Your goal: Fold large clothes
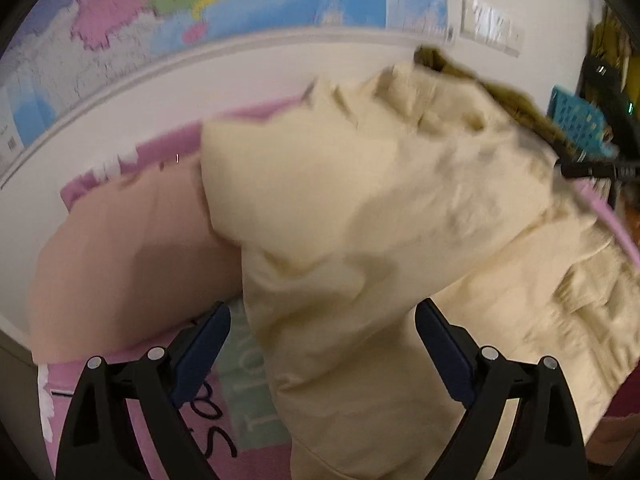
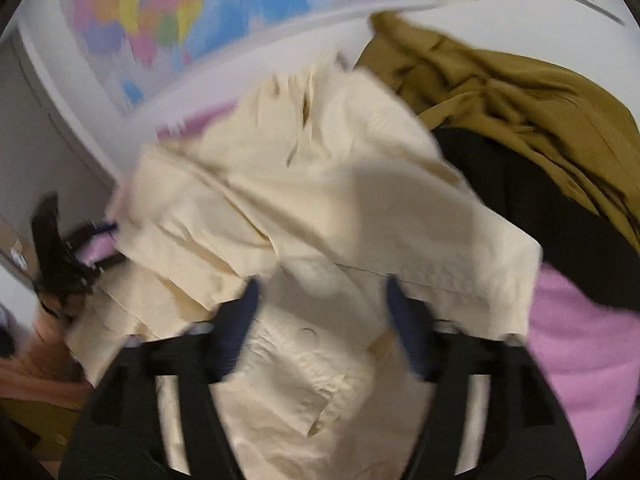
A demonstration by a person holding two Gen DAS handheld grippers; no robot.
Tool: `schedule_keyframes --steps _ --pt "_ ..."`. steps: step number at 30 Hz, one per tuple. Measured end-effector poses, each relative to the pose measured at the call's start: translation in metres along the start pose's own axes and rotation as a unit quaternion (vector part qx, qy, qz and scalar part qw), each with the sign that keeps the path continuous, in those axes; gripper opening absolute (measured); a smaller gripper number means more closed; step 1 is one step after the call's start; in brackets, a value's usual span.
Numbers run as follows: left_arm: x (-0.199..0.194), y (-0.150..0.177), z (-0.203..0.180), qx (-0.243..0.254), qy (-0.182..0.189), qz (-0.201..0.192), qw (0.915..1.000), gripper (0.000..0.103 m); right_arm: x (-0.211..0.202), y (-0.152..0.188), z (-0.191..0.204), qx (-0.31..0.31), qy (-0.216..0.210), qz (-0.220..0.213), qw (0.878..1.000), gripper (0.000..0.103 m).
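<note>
L gripper [image 1: 322, 332] pointed steeply down, jaws spread wide, dark blue pads well apart. A fold of the cream garment [image 1: 360, 208] ran up betw. the fingers, but neither pad pressed on it, so nothing was gripped. R gripper [image 2: 322, 300] also tilted steeply down w/ jaws wide, blue fingers [image 2: 240, 332] either side of the same cream cloth; pads looked clear of the fabric, though motion blur made the contact hard to judge.

Cream garment lay crumpled in a heap on the pink sheet [image 2: 592, 344], bunched up high in the middle, one ribbed edge trailing to the R in the L wrist view. In the R wrist view a flat pocket-like panel sat just below the jaws. To its L in the L wrist view, a peach pillow [image 1: 132, 264] touched the heap. Behind the heap: an olive-brown garment [image 2: 500, 96] piled up, and a black cloth [image 2: 500, 192] beside it, partly under the cream one.

L gripper showed at the L edge of the R wrist view, beside the heap. Coloured wall map [image 1: 200, 4] hung on the white wall beyond. A teal crate [image 1: 576, 120] sat at far R.
</note>
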State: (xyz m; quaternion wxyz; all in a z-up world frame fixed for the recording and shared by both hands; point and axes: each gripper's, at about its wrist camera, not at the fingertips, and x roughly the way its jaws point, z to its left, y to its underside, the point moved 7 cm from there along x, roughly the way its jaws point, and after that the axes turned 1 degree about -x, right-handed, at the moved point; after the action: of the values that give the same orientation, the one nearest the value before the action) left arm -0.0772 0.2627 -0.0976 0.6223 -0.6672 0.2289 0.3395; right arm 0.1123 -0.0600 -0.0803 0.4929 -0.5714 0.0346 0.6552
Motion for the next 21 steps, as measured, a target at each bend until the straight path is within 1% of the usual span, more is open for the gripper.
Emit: schedule_keyframes --steps 2,4,6,8,10,11,12,13,15,17,19,21 --pt "-0.014 -0.013 -0.004 0.004 0.016 -0.026 0.9995 0.091 -0.006 0.010 -0.004 0.022 -0.017 -0.010 1.000 0.075" --pt "-0.016 -0.023 -0.011 0.016 0.023 -0.033 0.9991 0.091 -0.002 0.019 -0.009 0.028 -0.011 -0.006 1.000 0.076" --pt "-0.012 -0.033 -0.018 0.026 0.019 -0.032 0.9990 0.091 0.004 0.024 -0.011 0.037 -0.001 0.002 0.999 0.076" --pt "-0.002 -0.038 -0.023 0.032 0.017 -0.024 0.9991 0.091 0.009 0.028 -0.013 0.044 -0.006 0.006 0.999 0.070" --pt "0.012 -0.040 -0.026 0.033 0.018 -0.011 0.9992 0.091 0.012 0.031 -0.013 0.040 0.001 0.002 0.999 0.038" --pt "0.017 -0.040 -0.026 0.034 0.019 -0.007 0.9992 0.091 0.012 0.030 -0.012 0.037 -0.001 0.000 0.999 0.034" --pt "0.024 -0.041 -0.027 0.035 0.021 -0.004 0.9992 0.091 0.009 0.027 -0.009 0.028 0.006 -0.010 1.000 0.025" --pt "0.027 -0.042 -0.026 0.032 0.020 -0.002 0.9993 0.091 0.006 0.022 -0.008 0.019 0.023 -0.017 0.999 0.004" --pt "0.035 -0.043 -0.021 0.022 0.017 0.006 0.9996 0.090 -0.006 0.007 -0.007 0.015 0.035 -0.046 0.998 0.004" --pt "0.040 -0.046 -0.017 0.011 0.021 0.009 0.9997 0.090 -0.019 -0.006 -0.008 0.017 0.038 -0.075 0.996 0.004" --pt "0.046 -0.048 -0.013 0.006 0.012 0.013 0.9998 0.089 -0.018 -0.015 -0.009 0.014 0.049 -0.081 0.995 0.004" --pt "0.056 -0.047 -0.011 0.013 -0.008 0.024 0.9996 0.089 -0.005 -0.017 -0.011 0.011 0.064 -0.069 0.995 0.004"
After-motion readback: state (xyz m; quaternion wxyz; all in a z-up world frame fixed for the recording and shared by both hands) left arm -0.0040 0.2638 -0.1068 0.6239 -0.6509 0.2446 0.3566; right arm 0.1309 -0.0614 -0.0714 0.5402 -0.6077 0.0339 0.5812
